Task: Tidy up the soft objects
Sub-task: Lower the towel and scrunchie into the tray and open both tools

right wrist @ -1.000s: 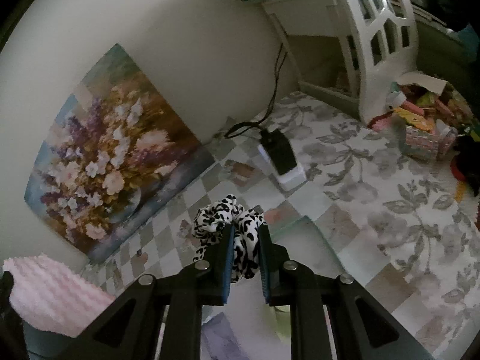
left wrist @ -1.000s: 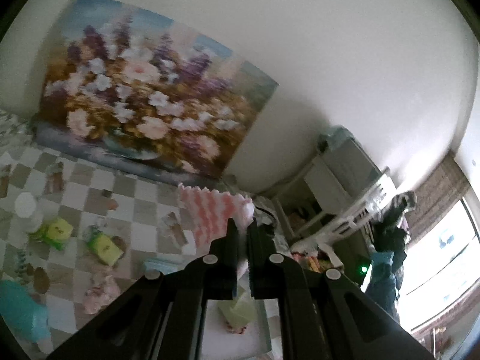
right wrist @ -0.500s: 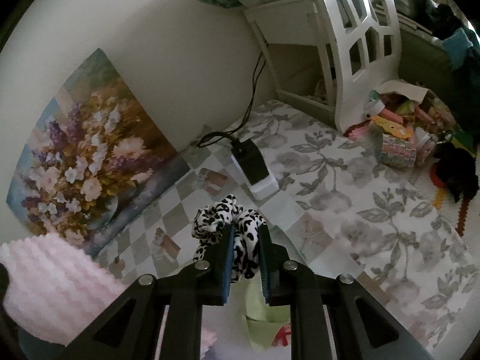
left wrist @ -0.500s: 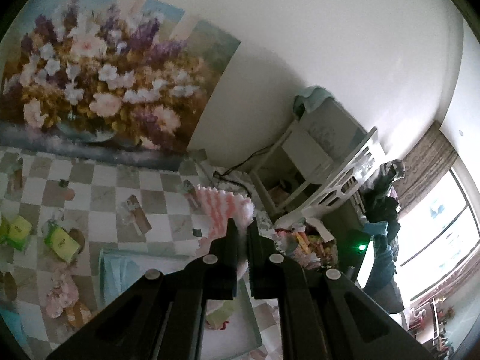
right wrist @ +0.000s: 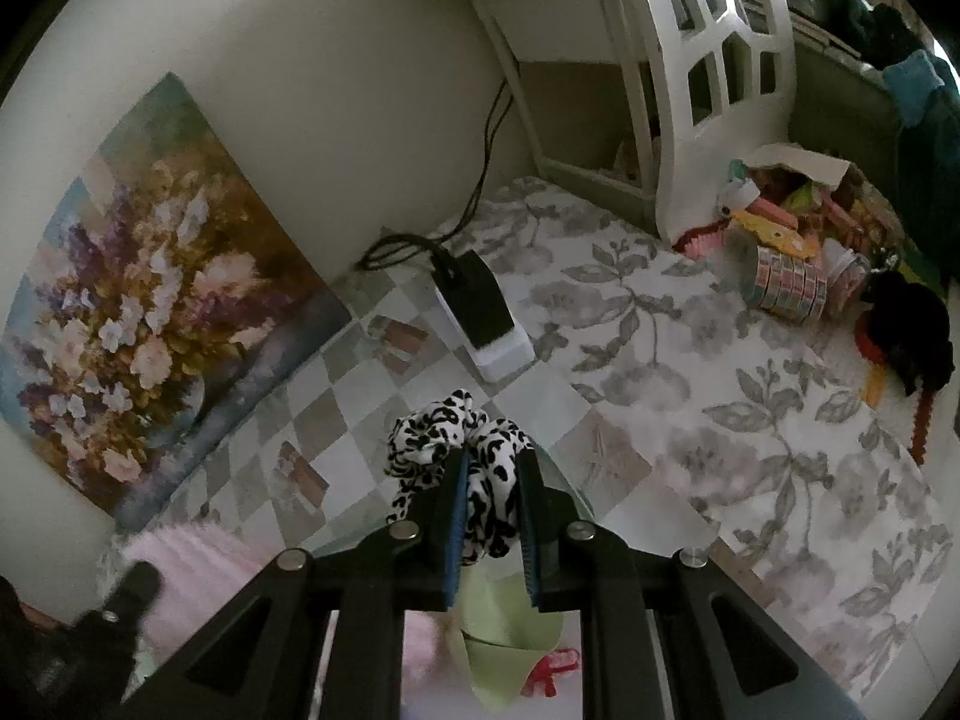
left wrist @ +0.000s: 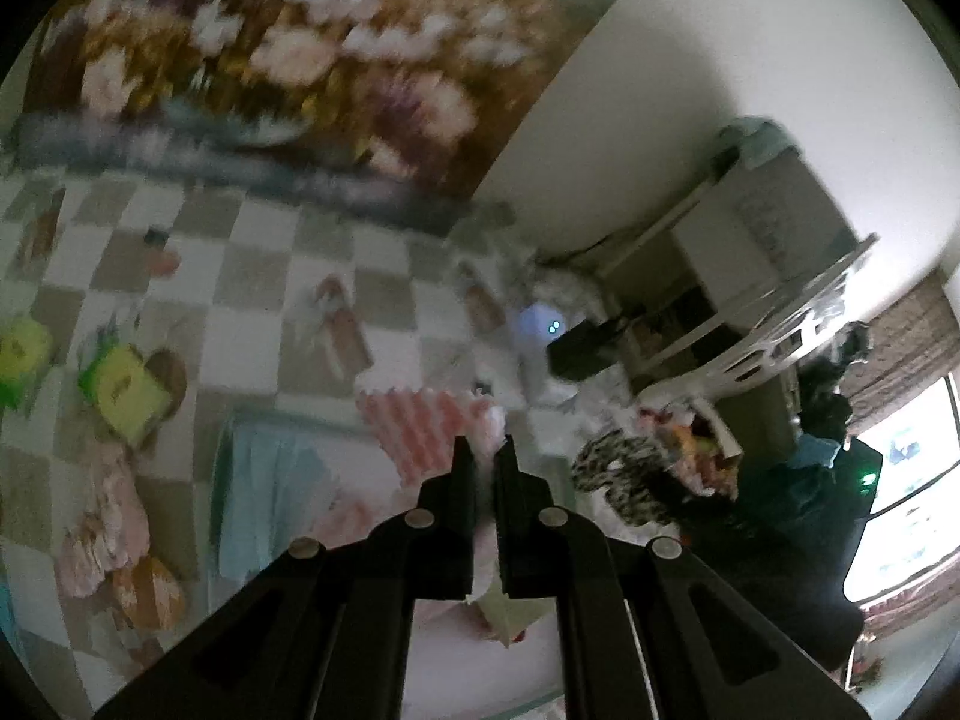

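My left gripper is shut on a pink ribbed fluffy cloth, held low over a pale tray. My right gripper is shut on a black-and-white leopard-print scrunchie; the scrunchie also shows in the left wrist view to the right of the pink cloth. The pink cloth shows in the right wrist view at lower left. A light green soft item with a red bow lies in the tray below both grippers. A light blue cloth lies in the tray's left part.
A flower painting leans on the wall. A black-and-white power block with cable sits on the checked and floral tablecloth. Yellow-green packets and pink soft items lie left. A white shelf and craft clutter stand right.
My left gripper has swung down and right with the pink cloth, low over the tray; the view is motion-blurred. My right gripper has drifted slightly, still holding the scrunchie.
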Tool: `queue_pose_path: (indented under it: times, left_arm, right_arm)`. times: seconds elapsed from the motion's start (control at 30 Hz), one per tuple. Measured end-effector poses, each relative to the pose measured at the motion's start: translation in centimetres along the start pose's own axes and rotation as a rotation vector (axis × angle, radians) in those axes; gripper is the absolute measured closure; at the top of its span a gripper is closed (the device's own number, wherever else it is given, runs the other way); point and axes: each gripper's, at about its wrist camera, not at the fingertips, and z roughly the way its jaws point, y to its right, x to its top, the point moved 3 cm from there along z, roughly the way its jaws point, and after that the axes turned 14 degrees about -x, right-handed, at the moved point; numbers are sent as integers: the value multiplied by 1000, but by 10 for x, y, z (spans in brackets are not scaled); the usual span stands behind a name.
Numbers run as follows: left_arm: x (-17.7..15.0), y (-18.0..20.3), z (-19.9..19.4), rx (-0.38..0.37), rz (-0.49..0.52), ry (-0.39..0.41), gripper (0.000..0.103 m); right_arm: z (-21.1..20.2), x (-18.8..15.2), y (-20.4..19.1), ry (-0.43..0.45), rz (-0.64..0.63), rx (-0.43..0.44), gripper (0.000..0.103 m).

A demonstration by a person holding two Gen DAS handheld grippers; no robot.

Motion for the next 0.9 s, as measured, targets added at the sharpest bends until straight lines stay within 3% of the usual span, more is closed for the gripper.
queue_pose_path:
  times: [0.3, 0.53, 0.9]
  left_arm:
    - [-30, -34, 33, 136, -91, -171, 98]
    - [-55, -57, 51, 310, -109, -303, 98]
    - [-66, -61, 56, 373, -77, -346, 97]
  right_arm:
    - [28, -14, -1, -90, -32, -36, 86]
    - [58, -35, -9, -168, -115, -126, 85]
    - [87, -60, -17, -260, -227, -221, 83]
